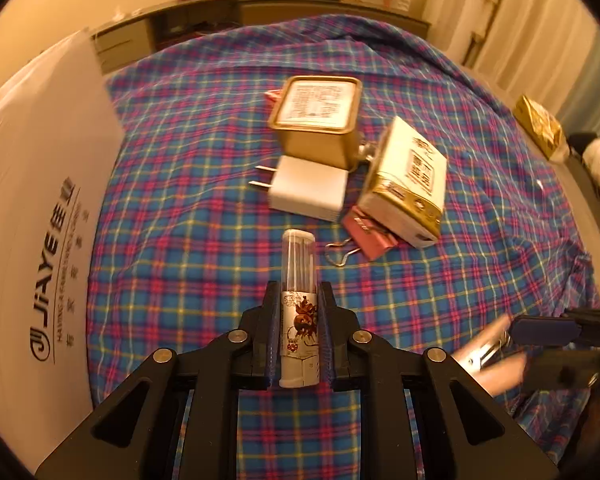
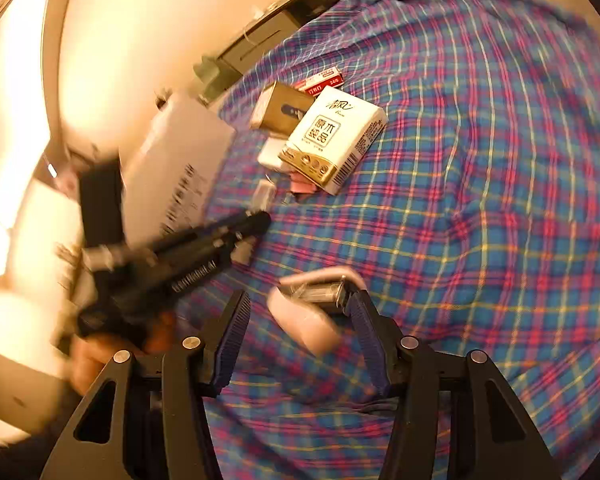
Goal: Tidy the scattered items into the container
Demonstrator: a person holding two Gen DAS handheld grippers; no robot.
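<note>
Clamped between the jaws of the left gripper [image 1: 299, 312] is a small plastic tube [image 1: 299, 300], clear at its far end with thin sticks inside and wrapped in a printed label lower down. It should be light, rigid and a bit slick, so the hold on the labelled half looks sound.

Left of it stands the white container [image 1: 40, 208], close by on the plaid bedspread [image 1: 480, 208]. Ahead lie a white charger plug [image 1: 308, 188], a gold tin [image 1: 316, 120], a pink binder clip [image 1: 368, 236] and a tissue pack [image 1: 408, 184], all bunched and touching; the pack is soft, so take it across its narrow sides.

At right, the right gripper [image 2: 296, 312] has its jaws apart around a blurred pale object [image 2: 308, 312], possibly 1 clip; whether the pads touch it is unclear.
</note>
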